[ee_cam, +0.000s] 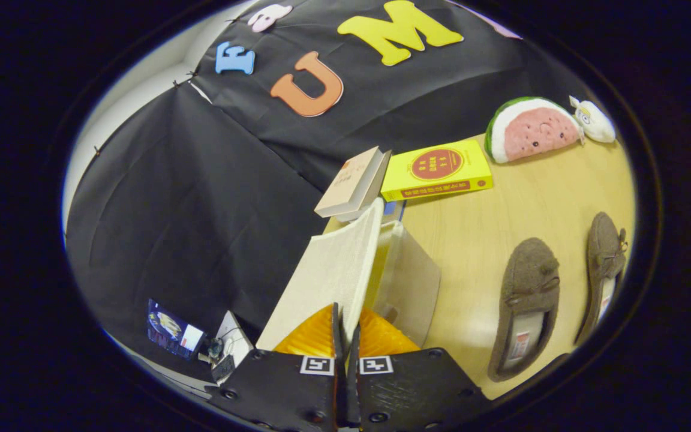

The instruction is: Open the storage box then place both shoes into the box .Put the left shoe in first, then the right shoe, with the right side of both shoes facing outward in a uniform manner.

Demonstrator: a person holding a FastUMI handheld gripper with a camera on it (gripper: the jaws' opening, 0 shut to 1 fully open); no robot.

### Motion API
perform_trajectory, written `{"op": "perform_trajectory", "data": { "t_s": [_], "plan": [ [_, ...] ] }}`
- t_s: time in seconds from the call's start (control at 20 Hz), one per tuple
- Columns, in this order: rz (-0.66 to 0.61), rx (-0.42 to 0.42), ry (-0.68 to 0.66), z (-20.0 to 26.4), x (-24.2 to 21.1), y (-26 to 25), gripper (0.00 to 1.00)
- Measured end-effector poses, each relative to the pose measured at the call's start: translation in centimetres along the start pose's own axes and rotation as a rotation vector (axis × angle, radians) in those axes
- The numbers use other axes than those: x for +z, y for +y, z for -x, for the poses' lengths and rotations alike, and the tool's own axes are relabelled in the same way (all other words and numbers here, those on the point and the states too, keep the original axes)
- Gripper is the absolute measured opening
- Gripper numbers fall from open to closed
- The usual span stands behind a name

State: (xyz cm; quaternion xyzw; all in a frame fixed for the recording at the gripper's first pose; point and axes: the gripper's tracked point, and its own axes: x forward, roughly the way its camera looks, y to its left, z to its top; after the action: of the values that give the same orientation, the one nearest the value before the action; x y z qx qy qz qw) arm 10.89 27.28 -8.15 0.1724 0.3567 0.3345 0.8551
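Gripper (pixel 345 336) clamped on the storage box's lid (pixel 333 276), swung up; pale wooden tabletop (pixel 489 228) right, two brown shoes (pixel 525 306) lying there.

Pale storage box (pixel 408 282), lid (pixel 333 273) swung up — two brown shoes (pixel 525 306) side by side beyond.

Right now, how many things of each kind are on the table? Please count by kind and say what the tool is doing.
Shoes: 2
Books: 2
Plush toys: 2
Storage box: 1
Total: 7
The tool is shut on the box's lid.
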Motion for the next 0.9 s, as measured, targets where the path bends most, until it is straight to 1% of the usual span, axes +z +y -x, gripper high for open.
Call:
{"op": "perform_trajectory", "data": {
  "t_s": [0.25,0.35,0.45,0.55,0.65,0.7,0.75,0.8,0.85,0.9],
  "plan": [
    [0.062,-0.003,-0.025,1.3,1.7,5.1,0.01],
    [0.064,-0.006,-0.028,1.2,2.3,7.1,0.01],
    [0.054,0.009,-0.039,0.7,3.4,9.6,0.01],
    [0.043,0.052,-0.032,0.3,4.2,12.9,0.01],
    [0.063,0.076,-0.040,-0.6,5.1,15.9,0.01],
    [0.072,0.084,-0.036,-1.3,5.1,17.1,0.05],
    [0.079,0.094,-0.045,-1.9,5.2,18.4,0.05],
    [0.090,0.112,-0.043,-2.9,5.3,19.9,0.10],
    [0.107,0.127,-0.045,-3.6,5.1,21.2,0.10],
    [0.129,0.138,-0.056,-4.5,5.4,22.3,0.20]
  ]
}}
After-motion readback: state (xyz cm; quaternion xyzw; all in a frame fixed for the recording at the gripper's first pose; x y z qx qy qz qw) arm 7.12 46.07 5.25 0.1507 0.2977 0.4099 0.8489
